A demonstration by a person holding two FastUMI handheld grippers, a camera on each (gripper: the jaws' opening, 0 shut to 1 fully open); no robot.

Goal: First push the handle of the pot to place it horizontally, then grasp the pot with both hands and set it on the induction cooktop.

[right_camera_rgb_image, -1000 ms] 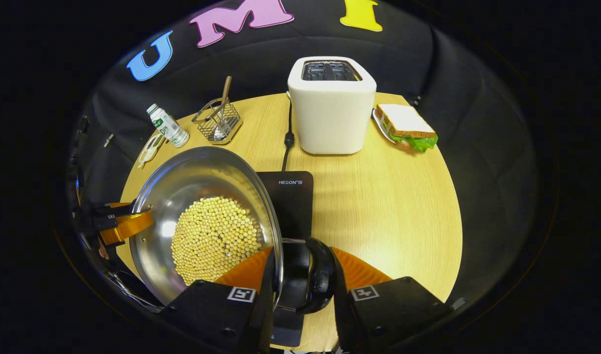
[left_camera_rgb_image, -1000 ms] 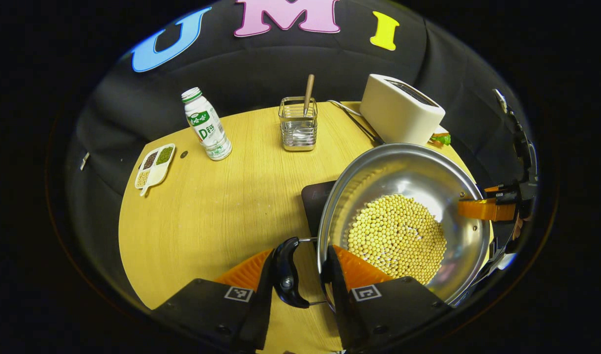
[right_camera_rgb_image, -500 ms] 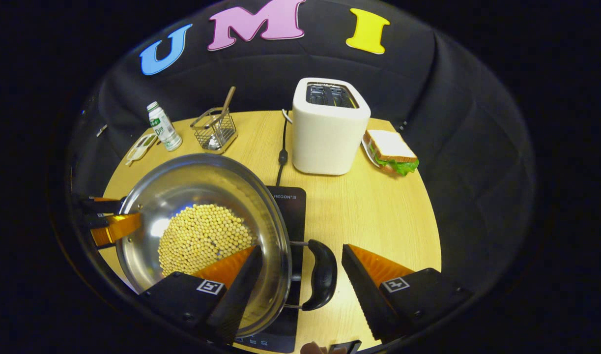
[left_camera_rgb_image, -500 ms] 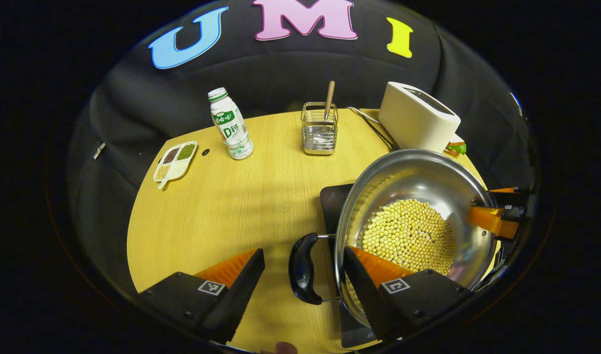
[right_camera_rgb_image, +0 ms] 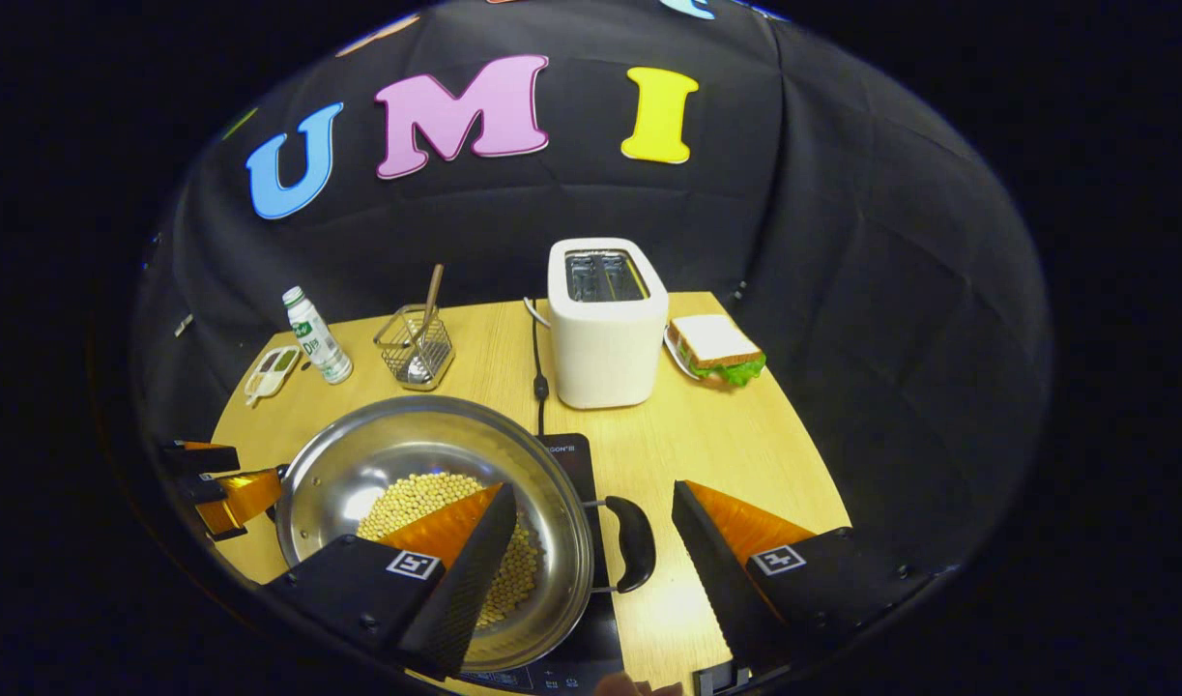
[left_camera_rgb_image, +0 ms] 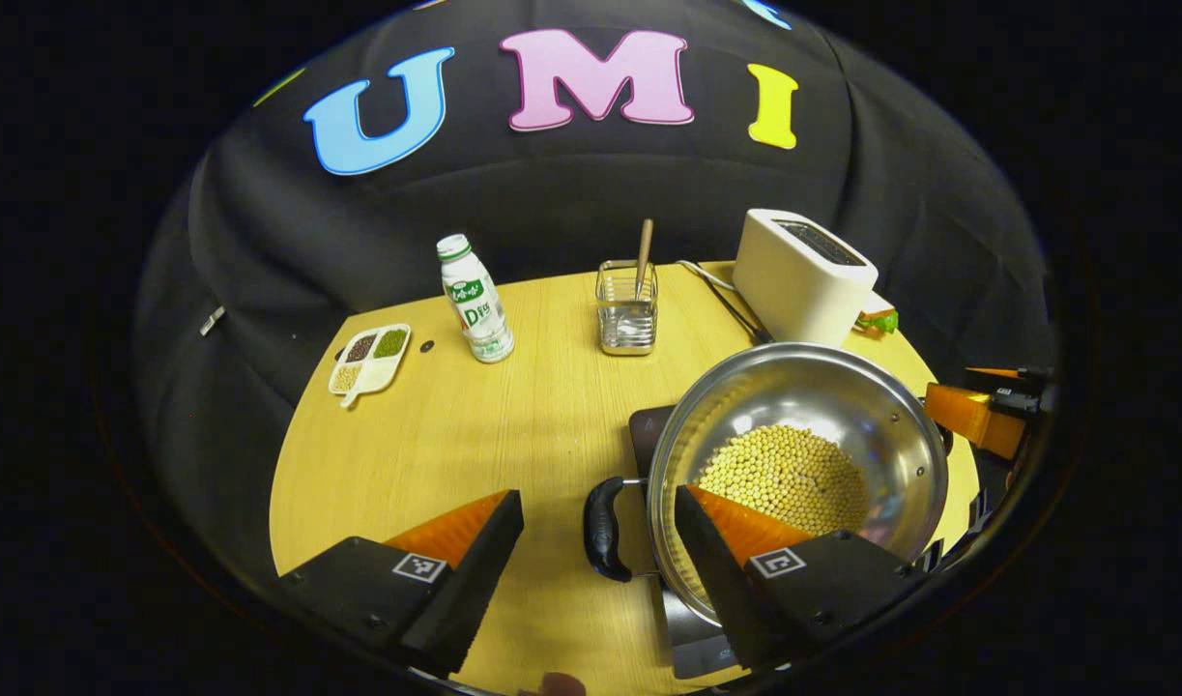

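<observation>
Round stainless steel pot with yellow beans in it sits on the flat black induction cooktop, on the round light-wood bench. Left hand-held gripper is spread wide, fingers either side of the pot's black loop handle without touching it; nothing held. Right hand-held gripper is the same: fingers apart, straddling the opposite black loop handle, not pressing it. Each gripper also shows far off in the other's view, beyond the pot rim. Judgement: both handles lie flat and sideways and the pot is on the cooktop, so the task looks essentially done; only backing the grippers clear is left. Pot seems to overhang the cooktop edge on the left-gripper side, centring unclear from these angles. Surroundings: white two-slot toaster behind the cooktop with its black cord running toward it, sandwich with lettuce on a plate just beside the toaster, wire mesh utensil holder with a wooden-handled tool, white plastic drink bottle with green label, small white divided dish of mixed beans near the bench's far left edge. All well apart from the pot; nothing blocks a retreat.
</observation>
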